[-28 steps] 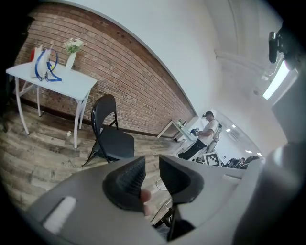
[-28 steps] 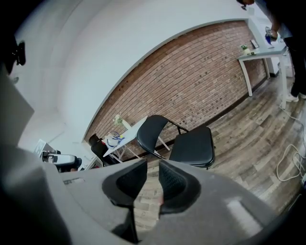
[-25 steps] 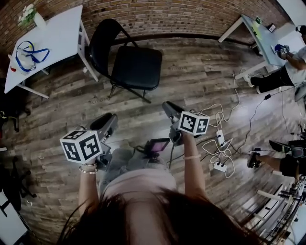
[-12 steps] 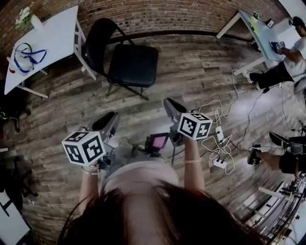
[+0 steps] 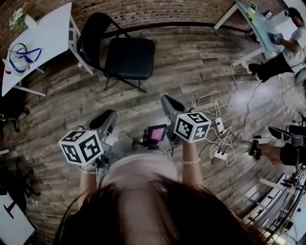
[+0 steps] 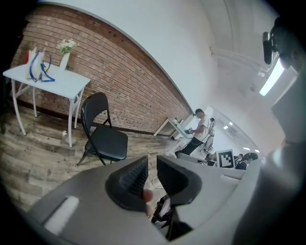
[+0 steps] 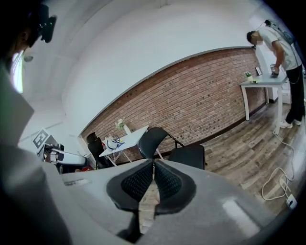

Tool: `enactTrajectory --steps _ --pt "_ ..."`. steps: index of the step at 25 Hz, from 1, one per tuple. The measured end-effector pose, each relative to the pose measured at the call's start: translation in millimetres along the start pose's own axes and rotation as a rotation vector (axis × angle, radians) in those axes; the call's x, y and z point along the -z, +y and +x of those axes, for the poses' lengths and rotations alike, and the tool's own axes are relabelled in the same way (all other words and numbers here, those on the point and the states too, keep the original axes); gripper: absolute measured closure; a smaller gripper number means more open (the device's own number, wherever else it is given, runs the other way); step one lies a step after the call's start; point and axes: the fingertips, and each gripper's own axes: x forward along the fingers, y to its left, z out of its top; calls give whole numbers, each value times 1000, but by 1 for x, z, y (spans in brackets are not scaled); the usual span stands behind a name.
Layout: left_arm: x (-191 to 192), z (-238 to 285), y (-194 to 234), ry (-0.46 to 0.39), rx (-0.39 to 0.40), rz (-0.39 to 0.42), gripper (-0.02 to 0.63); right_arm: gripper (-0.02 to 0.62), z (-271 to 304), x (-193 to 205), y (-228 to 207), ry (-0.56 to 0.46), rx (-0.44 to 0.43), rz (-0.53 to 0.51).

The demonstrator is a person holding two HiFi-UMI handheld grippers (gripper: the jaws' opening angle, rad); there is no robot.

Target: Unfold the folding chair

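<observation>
grey left gripper (image 5: 110,116), right gripper (image 5: 167,100), marker cubes (image 5: 81,147), bracelets (image 5: 88,169)

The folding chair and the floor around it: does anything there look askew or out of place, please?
The folding chair stands open and upright. Only the loose white cables sprawled over the floor look untidy.

A brick wall (image 5: 158,12) ran along the far side, with white wall (image 7: 143,57) above it. Wood floor (image 5: 191,72) all over. A white table (image 5: 45,40) stood left and another table (image 5: 258,21) right. Cables (image 5: 220,127) lay on the planks, and a strip light (image 6: 270,79) glowed overhead.
</observation>
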Motion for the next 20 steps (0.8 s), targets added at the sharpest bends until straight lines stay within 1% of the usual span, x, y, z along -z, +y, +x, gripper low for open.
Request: enactTrajectory --steps 2,4,5,9,16,20 --pt "1 -1 -1 3 -4 5 557 599 -3 4 0 3 -2 16" --pt "1 -4 1 -3 -21 12 597 601 -5 7 1 3 -16 43" --pt "1 -6 3 -9 -28 13 606 601 -6 7 2 1 -21 52" --pt "3 -12 7 -31 -29 -6 606 601 -12 9 8 -4 -22 42" --pt "8 -22 9 -17 -43 18 607 602 -27 -3 22 -42 -9 -13" --pt "9 -26 7 -26 -35 -3 606 602 -39 -8 26 -61 11 -19"
